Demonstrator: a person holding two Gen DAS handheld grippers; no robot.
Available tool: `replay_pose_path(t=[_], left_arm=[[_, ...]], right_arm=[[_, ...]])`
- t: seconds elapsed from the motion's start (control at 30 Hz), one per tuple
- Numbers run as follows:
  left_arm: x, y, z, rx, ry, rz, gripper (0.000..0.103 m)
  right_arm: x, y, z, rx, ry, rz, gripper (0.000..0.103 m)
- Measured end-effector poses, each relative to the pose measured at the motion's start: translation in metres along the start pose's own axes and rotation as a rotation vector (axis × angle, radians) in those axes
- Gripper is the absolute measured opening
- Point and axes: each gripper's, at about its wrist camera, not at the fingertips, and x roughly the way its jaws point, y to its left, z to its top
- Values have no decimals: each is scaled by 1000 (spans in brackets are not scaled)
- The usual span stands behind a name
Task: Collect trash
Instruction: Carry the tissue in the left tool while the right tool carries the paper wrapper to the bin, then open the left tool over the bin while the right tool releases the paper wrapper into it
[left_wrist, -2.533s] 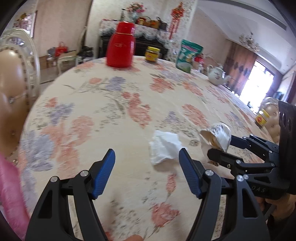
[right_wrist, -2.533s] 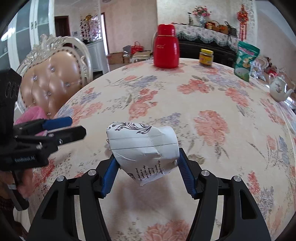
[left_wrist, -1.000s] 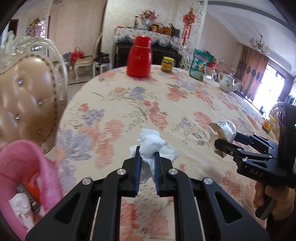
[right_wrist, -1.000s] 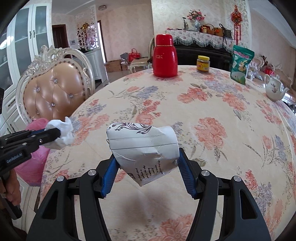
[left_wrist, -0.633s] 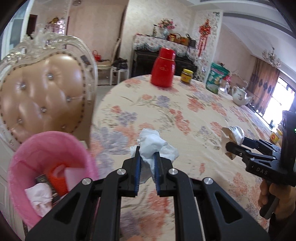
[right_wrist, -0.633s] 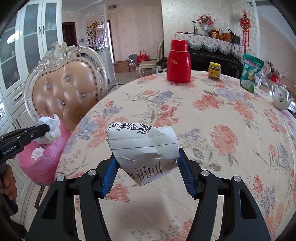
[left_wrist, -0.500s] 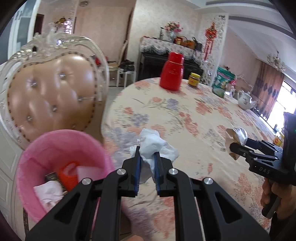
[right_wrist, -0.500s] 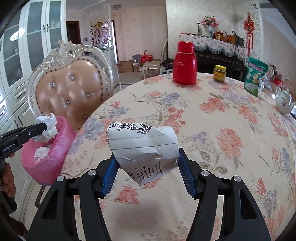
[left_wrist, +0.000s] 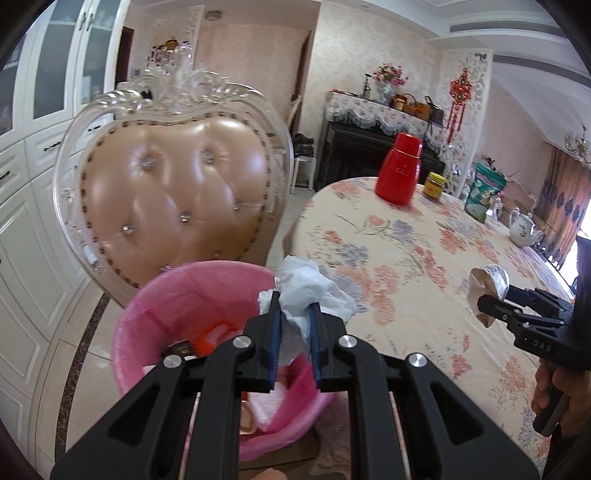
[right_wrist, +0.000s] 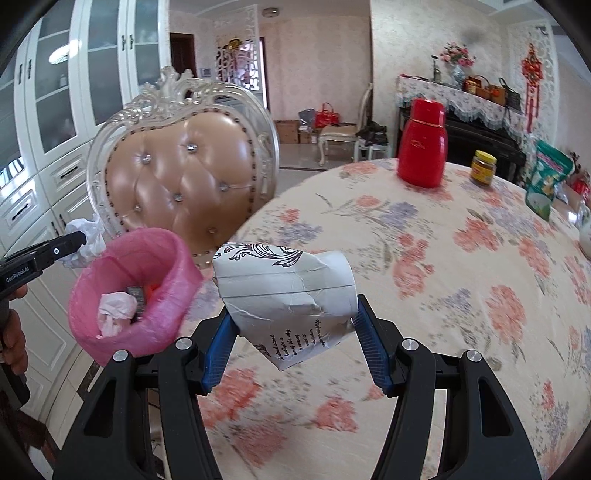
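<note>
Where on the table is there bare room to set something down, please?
The near floral cloth, between the crumpled paper cup and the red flask, looks bare. It is crowded along the far edge: flask, jar, green bag, teapot.

The right gripper has its blue-padded fingers clamped on a crumpled paper cup, white with dark scrollwork and lines of print. The cup hangs between the fingers above the flowered table. Left of the fingers stands a pink bin, beside the table edge, with tissue and a small dark item inside. Farther left, the left gripper pinches a white tissue just beside the bin's rim. Beyond the bin stands a tufted chair. Ahead of the fingers, far across the table, stand a red flask, a jar and a green bag.
</note>
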Motion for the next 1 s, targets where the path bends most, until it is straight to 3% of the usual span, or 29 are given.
replay_pose_path(t=[0.57, 1.0], left_arm=[[-17, 58, -12, -70, -1, 76, 14], [-17, 87, -16, -112, 7, 93, 14]], right_arm=[[32, 98, 28, -113, 21, 144, 59], [61, 158, 37, -176, 67, 231, 60]])
